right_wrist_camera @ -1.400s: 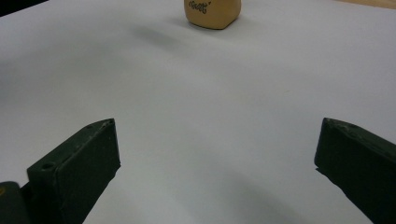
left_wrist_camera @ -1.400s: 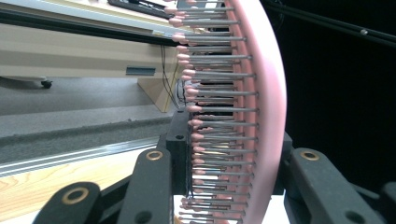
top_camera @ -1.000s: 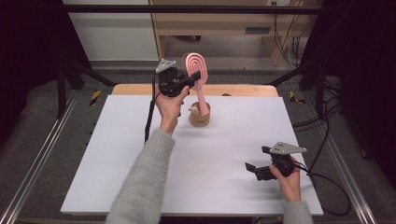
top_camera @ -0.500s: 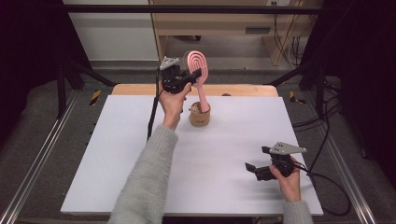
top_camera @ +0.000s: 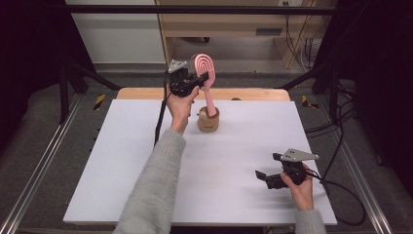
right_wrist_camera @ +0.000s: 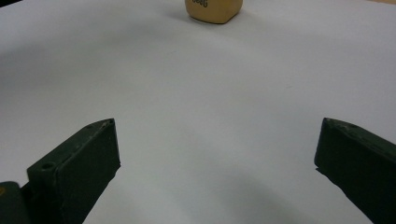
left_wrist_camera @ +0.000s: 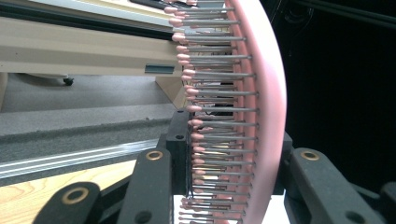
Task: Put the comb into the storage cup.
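Above wooden holder (top_camera: 208, 120) | pink hairbrush (top_camera: 205, 68) | upright, metal bristles pink-tipped

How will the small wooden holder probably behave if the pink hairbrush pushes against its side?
The wooden holder looks small and light, so it may slide on the smooth white table. The pink hairbrush is tall, so leaning it inside could tip the holder.

Looks like a lab / recording rig, not a home. White table (top_camera: 146, 161) sits inside a black metal frame (top_camera: 204, 9) w/ dark curtains either side. Beyond the table: grey carpet, a wooden bench (top_camera: 229, 24). Right of the table: loose cables (top_camera: 336, 122) on the floor.
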The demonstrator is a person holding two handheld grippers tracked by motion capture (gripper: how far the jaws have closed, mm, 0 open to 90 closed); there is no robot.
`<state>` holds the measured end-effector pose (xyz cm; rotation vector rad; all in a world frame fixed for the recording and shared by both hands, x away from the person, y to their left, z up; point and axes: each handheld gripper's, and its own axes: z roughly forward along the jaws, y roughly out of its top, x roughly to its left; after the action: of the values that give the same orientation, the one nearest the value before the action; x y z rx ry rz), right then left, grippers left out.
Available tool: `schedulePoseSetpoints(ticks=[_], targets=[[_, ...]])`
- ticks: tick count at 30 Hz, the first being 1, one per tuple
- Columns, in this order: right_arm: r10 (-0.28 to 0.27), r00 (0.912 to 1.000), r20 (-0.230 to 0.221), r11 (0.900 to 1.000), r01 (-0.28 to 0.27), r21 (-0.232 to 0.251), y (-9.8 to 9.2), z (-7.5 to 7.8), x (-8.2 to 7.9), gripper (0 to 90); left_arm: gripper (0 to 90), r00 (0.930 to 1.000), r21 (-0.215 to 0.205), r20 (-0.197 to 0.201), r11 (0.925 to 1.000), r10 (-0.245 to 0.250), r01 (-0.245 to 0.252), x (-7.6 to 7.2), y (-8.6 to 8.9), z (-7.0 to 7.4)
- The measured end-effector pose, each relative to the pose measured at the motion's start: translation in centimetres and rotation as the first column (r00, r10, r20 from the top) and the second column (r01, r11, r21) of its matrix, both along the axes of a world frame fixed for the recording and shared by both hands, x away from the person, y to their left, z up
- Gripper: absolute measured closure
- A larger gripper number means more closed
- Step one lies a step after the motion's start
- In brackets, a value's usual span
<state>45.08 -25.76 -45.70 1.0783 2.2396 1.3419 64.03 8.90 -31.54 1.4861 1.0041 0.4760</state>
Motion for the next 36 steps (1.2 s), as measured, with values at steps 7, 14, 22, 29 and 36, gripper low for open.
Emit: schedulePoseSetpoints(ticks=[7,14,22,29,36], targets=[[0.003,1.0,0.001,1.0,-0.003,-0.002,0.0,0.0,0.0,0.5,63.6,0.9999,0.013,-0.01,0.9999,0.005,-0.005,0.5,-0.2,-0.6],[0.003,1.0,0.0,1.0,-0.003,-0.001,0.0,0.0,0.0,0.5,63.6,0.9998,0.02,-0.017,0.9998,0.0,0.0,0.7,-0.4,-1.2],[0.006,1.0,-0.002,1.0,-0.006,0.0,0.1,0.0,0.0,0.5,63.6,0.9999,0.031,-0.017,0.9995,-0.002,0.003,0.7,-0.7,-1.7],[0.006,1.0,0.002,1.0,-0.006,0.001,0.0,0.0,0.0,0.5,63.6,0.9998,0.033,-0.019,0.9995,0.003,-0.003,0.8,-0.7,-2.1],[0.007,1.0,0.001,1.0,-0.007,0.002,0.1,0.0,0.0,0.5,63.6,0.9997,0.032,-0.025,0.9995,0.004,-0.004,0.9,-0.7,-2.8]])
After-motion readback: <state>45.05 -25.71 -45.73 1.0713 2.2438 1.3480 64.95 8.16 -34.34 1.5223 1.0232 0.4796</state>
